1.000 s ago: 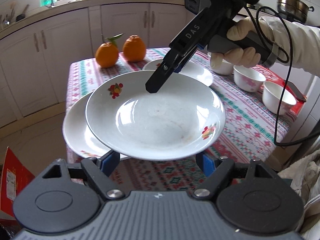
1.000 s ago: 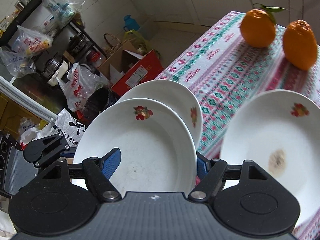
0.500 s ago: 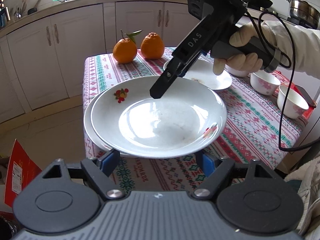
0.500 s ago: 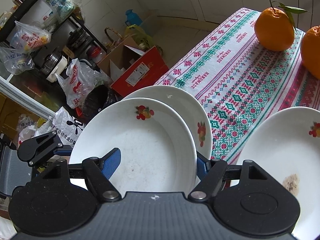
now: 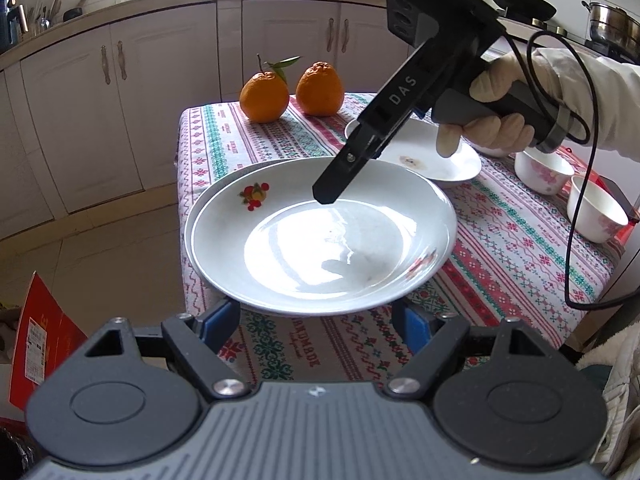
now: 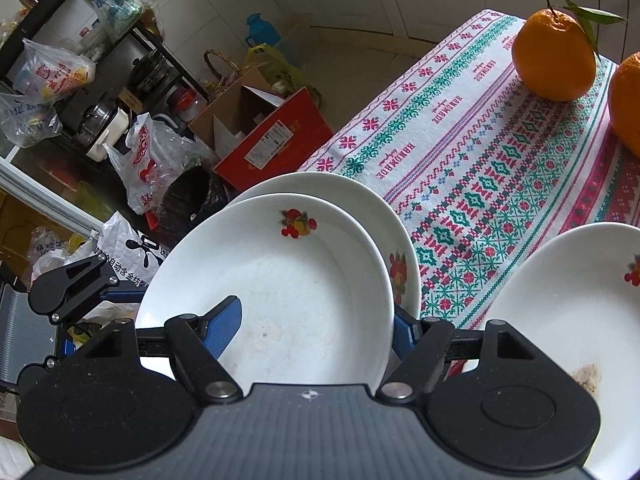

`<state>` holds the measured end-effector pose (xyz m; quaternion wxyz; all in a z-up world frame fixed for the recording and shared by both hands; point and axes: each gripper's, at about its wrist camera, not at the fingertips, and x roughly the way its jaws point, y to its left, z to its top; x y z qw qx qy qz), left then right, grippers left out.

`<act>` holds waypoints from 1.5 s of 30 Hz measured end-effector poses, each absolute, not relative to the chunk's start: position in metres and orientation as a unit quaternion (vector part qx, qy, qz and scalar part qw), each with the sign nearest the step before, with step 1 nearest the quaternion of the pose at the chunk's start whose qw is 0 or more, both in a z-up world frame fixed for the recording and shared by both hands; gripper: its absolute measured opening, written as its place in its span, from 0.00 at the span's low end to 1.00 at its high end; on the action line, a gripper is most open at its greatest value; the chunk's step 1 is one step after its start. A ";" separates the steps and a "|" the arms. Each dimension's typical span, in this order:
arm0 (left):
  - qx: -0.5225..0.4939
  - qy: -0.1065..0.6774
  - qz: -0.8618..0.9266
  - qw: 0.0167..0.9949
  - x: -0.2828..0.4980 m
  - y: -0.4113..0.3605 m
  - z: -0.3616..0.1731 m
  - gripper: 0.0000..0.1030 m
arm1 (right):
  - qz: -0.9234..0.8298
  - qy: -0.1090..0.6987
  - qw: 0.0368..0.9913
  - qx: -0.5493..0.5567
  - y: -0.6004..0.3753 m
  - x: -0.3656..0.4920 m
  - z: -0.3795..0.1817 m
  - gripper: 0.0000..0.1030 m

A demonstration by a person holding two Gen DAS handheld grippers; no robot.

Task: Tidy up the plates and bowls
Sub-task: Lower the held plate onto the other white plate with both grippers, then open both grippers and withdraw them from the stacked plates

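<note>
A white deep plate (image 5: 320,240) with fruit prints is carried between both grippers. My left gripper (image 5: 318,320) has its two blue pads at the plate's near rim, which hides their tips. My right gripper (image 6: 316,328) straddles the far rim, with one finger (image 5: 328,196) inside the plate and the other outside. The plate (image 6: 280,280) hangs almost squarely over a second plate (image 6: 360,192) at the table's corner. Only a sliver of that second plate (image 5: 191,216) shows. Whether the two plates touch I cannot tell. A third plate (image 5: 440,160), with a brown stain, lies farther right.
Two oranges (image 5: 264,96) (image 5: 320,88) stand at the far edge of the patterned tablecloth (image 5: 500,248). Two small bowls (image 5: 542,170) (image 5: 598,214) sit at the right. A gloved hand (image 5: 492,120) holds the right gripper. A red box (image 6: 276,140) and bags crowd the floor beside the table.
Both grippers carried the plate left over the table. It was offset to the right of the lower plate and now covers nearly all of it. Both grips look unchanged.
</note>
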<state>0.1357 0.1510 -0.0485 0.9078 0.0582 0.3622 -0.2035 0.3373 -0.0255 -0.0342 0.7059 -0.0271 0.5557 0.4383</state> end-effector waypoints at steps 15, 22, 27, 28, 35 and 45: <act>0.059 0.363 -0.200 0.908 0.144 0.155 -0.055 0.80 | 0.437 0.553 0.709 -0.019 -0.033 0.335 -0.029 0.78; 0.049 0.361 -0.199 0.910 0.145 0.158 -0.057 0.83 | 0.430 0.548 0.717 -0.017 -0.039 0.328 -0.025 0.78; 0.049 0.358 -0.196 0.911 0.144 0.158 -0.057 0.83 | 0.422 0.547 0.723 -0.017 -0.041 0.322 -0.022 0.78; 0.050 0.358 -0.195 0.912 0.143 0.158 -0.057 0.83 | 0.419 0.547 0.725 -0.016 -0.042 0.320 -0.021 0.78; 0.050 0.356 -0.193 0.913 0.142 0.157 -0.058 0.83 | 0.404 0.543 0.736 -0.019 -0.045 0.308 -0.017 0.78; 0.059 0.353 -0.185 0.915 0.140 0.154 -0.057 0.83 | 0.369 0.536 0.759 -0.022 -0.049 0.294 -0.017 0.78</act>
